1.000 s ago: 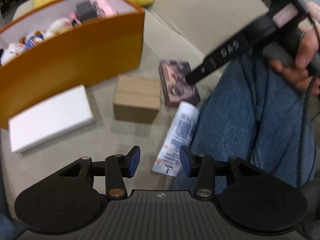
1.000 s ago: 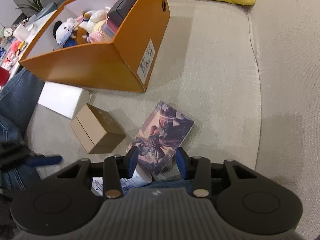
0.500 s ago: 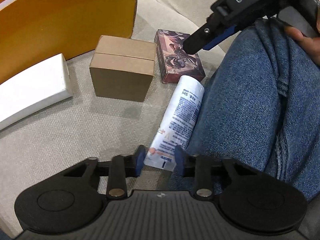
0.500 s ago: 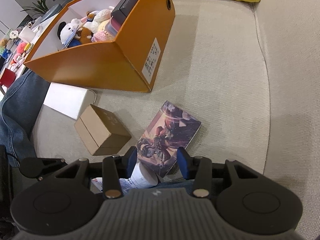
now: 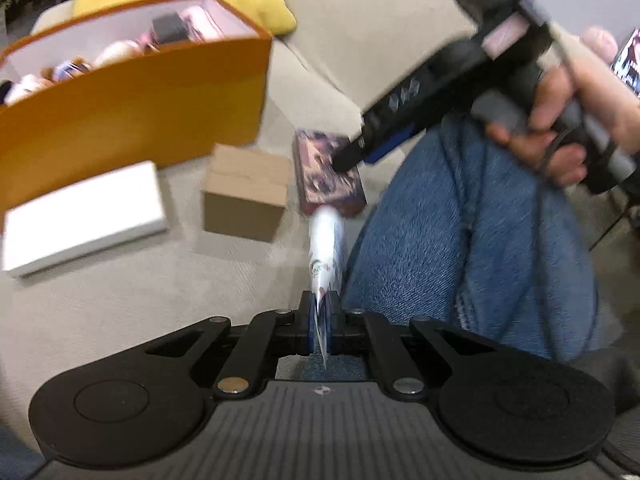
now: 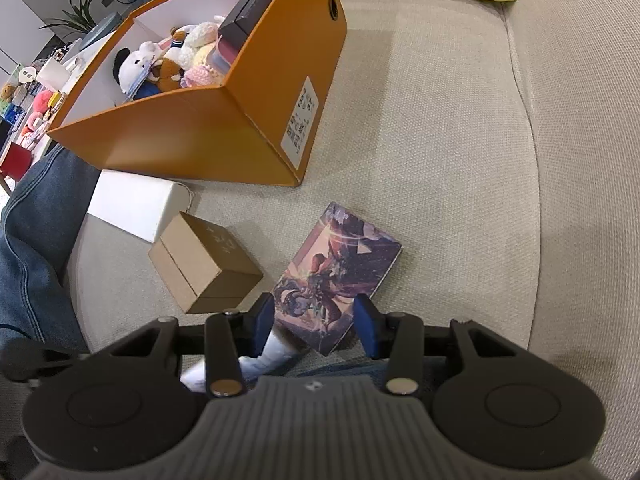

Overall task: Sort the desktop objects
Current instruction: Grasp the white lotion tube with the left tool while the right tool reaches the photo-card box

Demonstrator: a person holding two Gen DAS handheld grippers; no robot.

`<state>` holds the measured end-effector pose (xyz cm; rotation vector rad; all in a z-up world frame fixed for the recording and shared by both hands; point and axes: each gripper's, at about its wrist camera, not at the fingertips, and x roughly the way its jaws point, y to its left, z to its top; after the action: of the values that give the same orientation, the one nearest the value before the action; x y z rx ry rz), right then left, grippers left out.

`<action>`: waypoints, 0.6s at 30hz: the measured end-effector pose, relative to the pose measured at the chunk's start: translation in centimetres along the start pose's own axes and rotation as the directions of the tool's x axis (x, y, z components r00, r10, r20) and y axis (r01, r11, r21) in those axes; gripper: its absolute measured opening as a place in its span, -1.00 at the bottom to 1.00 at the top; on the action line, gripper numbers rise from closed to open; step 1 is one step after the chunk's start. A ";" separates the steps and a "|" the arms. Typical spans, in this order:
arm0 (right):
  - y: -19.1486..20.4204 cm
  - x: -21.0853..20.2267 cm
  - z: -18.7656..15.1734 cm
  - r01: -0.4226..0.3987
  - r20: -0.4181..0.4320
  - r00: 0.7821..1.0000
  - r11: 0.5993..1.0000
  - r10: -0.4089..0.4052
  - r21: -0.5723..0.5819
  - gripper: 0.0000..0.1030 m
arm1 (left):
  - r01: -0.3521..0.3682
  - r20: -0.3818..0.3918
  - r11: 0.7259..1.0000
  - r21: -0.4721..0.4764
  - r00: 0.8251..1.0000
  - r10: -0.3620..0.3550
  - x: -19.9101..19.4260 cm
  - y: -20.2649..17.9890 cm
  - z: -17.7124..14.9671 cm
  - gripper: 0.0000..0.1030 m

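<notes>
Left gripper (image 5: 322, 322) pinching tube (image 5: 326, 248) by flat end; lift level toward far-left orange box (image 5: 132, 96). Right gripper (image 6: 316, 322) spread, straddling picture box (image 6: 340, 276).

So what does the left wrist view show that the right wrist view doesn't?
Only the left wrist view shows the left claw shut on the crimped end of the white tube, and the hand holding the other tool. Only the right wrist view shows the right claw open over the picture box, plus the bin's label. Both show the orange bin, cardboard box and white box.
</notes>
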<state>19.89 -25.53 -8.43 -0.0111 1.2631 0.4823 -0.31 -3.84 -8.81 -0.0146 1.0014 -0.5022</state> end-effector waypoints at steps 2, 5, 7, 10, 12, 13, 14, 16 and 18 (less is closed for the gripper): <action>0.0 0.3 0.3 0.024 -0.019 1.000 1.000 -0.023 0.015 -0.17 | -0.008 0.018 1.000 -0.014 1.000 0.009 -1.3 0.4 1.0 -0.91; 0.1 1.1 1.0 0.059 -0.067 0.996 0.997 -0.057 0.039 -0.15 | -0.066 0.037 0.997 -0.040 0.997 0.068 -3.2 1.1 1.8 -0.92; -0.3 1.9 1.6 0.069 -0.108 0.992 0.994 -0.060 0.085 0.11 | -0.110 0.062 0.992 -0.059 0.992 0.114 -4.1 1.8 2.3 -0.93; -0.9 2.9 2.6 0.052 -0.165 0.986 0.987 -0.026 0.153 0.31 | -0.159 0.106 0.982 -0.100 0.980 0.170 -5.7 2.8 2.6 -0.93; -1.0 3.1 2.9 0.042 -0.173 0.985 0.982 -0.010 0.184 0.36 | -0.200 0.133 0.972 -0.122 0.967 0.216 -6.2 3.6 3.1 -0.94; -1.1 3.2 3.0 0.031 -0.174 0.985 0.979 0.004 0.201 0.34 | -0.222 0.144 0.966 -0.131 0.960 0.240 -6.5 3.9 3.2 -0.94; -1.1 3.3 3.1 0.027 -0.170 0.985 0.975 0.011 0.219 0.33 | -0.242 0.153 0.960 -0.139 0.953 0.262 -6.7 4.3 3.2 -0.94; -1.0 3.9 3.3 0.041 -0.172 0.985 0.970 0.001 0.238 0.34 | -0.289 0.168 0.947 -0.145 0.935 0.311 -6.7 4.8 3.4 -0.94; -0.6 4.5 3.3 0.067 -0.187 0.982 0.969 -0.023 0.236 0.33 | -0.320 0.168 0.935 -0.154 0.924 0.344 -6.5 5.3 3.5 -0.94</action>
<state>24.09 -23.62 -11.67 0.1239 1.4928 0.2897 1.76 2.77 -2.98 -0.0040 0.8214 -0.1225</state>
